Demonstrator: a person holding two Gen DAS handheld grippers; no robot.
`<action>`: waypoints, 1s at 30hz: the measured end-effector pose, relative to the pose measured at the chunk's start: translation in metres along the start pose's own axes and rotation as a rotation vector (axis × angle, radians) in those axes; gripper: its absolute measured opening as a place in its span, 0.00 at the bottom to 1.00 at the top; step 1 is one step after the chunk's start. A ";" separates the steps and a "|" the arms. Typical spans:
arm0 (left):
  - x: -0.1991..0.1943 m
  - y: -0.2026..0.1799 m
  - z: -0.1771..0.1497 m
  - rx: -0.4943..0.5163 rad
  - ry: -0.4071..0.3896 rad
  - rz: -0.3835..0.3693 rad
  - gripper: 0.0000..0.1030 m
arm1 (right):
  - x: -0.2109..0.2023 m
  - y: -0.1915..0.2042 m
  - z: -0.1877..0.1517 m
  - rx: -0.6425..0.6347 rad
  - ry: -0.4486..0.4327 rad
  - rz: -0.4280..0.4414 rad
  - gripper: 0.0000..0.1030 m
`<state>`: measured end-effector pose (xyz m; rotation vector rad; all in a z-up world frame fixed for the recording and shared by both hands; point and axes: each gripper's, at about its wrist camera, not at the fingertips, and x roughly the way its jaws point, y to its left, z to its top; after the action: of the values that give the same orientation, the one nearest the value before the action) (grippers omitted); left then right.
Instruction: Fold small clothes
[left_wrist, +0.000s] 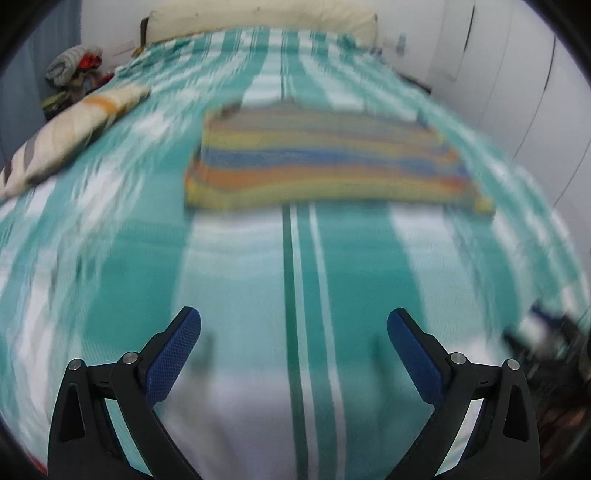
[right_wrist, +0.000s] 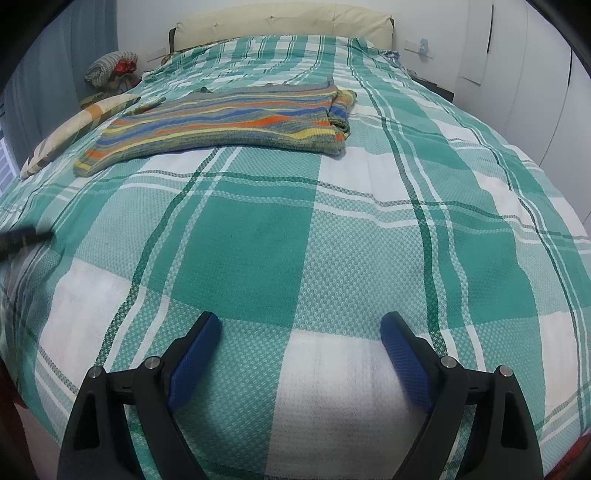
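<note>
Nearest the lens, blue ribbed pads (right_wrist: 194, 360) of the right gripper (right_wrist: 301, 332) spread wide apart, nothing between them, above the green-and-white checked bedspread (right_wrist: 251, 251). Same for the left gripper (left_wrist: 293, 328): jaws wide apart, empty, over a blurred stretch of the same cover. Farther up the bed, at about 11 o'clock in the right wrist view and 12 o'clock in the left, the striped knit sweater (right_wrist: 221, 122) lying flat, well apart from both grippers, with one side seemingly turned in at its right edge, near 1 o'clock. Beside it at 10 o'clock a patterned pillow (right_wrist: 79, 127); beyond that a heap of clothes (right_wrist: 110, 68) by the cream headboard (right_wrist: 280, 26). Judged as between folds, or just at the start: garment partly arranged, no grasp made. Next move probably calls for reaching forward with both grippers to the near hem or the side edges, then closing on the knit alone without pinching the bedspread below.
</note>
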<state>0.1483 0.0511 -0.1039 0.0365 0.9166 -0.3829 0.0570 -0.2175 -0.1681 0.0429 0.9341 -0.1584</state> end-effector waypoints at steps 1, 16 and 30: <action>0.001 0.004 0.018 0.018 -0.008 -0.010 0.98 | 0.000 0.000 0.000 0.000 0.003 0.000 0.87; 0.191 0.144 0.214 -0.307 0.206 0.166 0.86 | 0.004 0.003 0.006 -0.008 0.052 0.021 0.94; 0.084 0.133 0.128 -0.380 0.093 -0.003 0.87 | 0.003 0.003 0.005 -0.003 0.057 0.041 0.97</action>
<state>0.3371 0.1244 -0.1089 -0.2975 1.0685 -0.2060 0.0632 -0.2151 -0.1672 0.0641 0.9895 -0.1182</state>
